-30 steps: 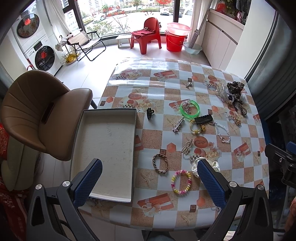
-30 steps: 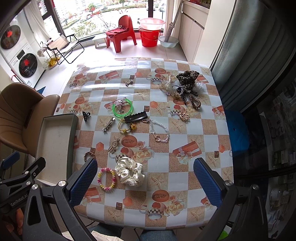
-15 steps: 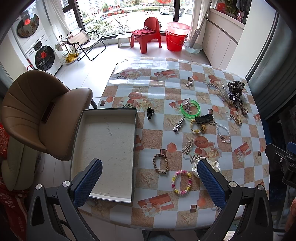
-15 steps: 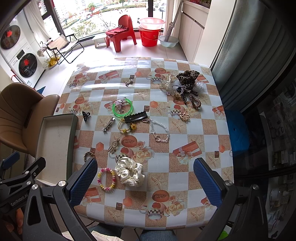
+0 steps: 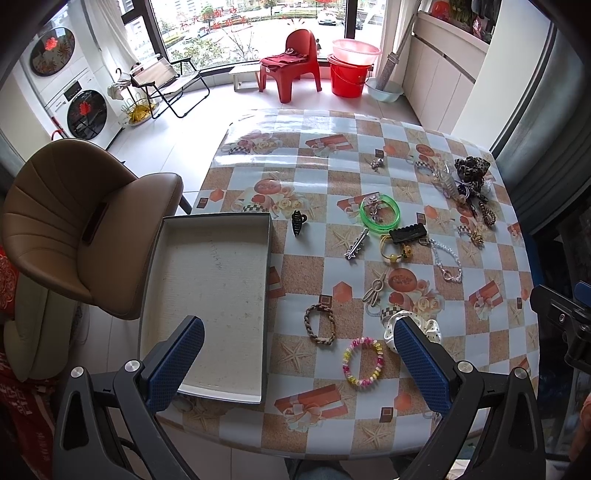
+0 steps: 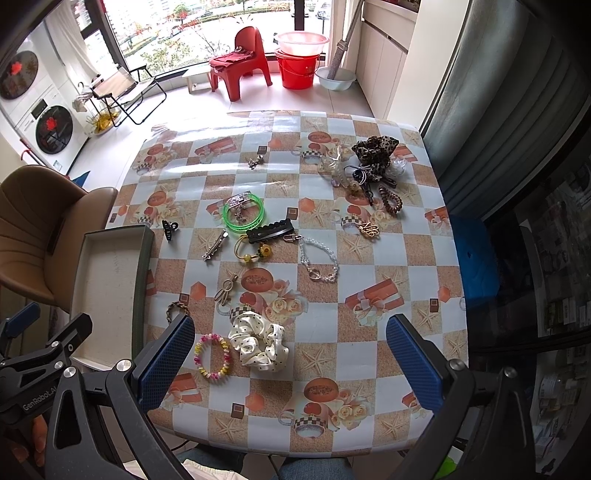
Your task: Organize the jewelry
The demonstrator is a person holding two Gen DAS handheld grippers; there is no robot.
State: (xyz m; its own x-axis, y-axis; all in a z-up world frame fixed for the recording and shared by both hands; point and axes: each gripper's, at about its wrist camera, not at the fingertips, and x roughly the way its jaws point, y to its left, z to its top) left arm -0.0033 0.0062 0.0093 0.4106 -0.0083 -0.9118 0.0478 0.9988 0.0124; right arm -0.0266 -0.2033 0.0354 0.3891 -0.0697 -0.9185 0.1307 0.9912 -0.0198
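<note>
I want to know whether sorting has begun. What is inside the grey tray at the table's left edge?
Nothing: the tray shows only its bare, pale, scuffed floor. The left gripper's fingers cover its near corner, so that corner cannot be checked. The bracelets lie on the table.

Daylight through a large dark-framed window (image 5: 258,22) onto white tiled floor (image 5: 177,136). Red plastic chair (image 5: 290,62), red bucket (image 5: 349,79), folding chair (image 5: 168,83) and stacked white washer units (image 5: 74,85) along the far side. Brown padded leather chair (image 5: 77,221) beside the counter with checked floral oilcloth (image 5: 332,177).
</note>
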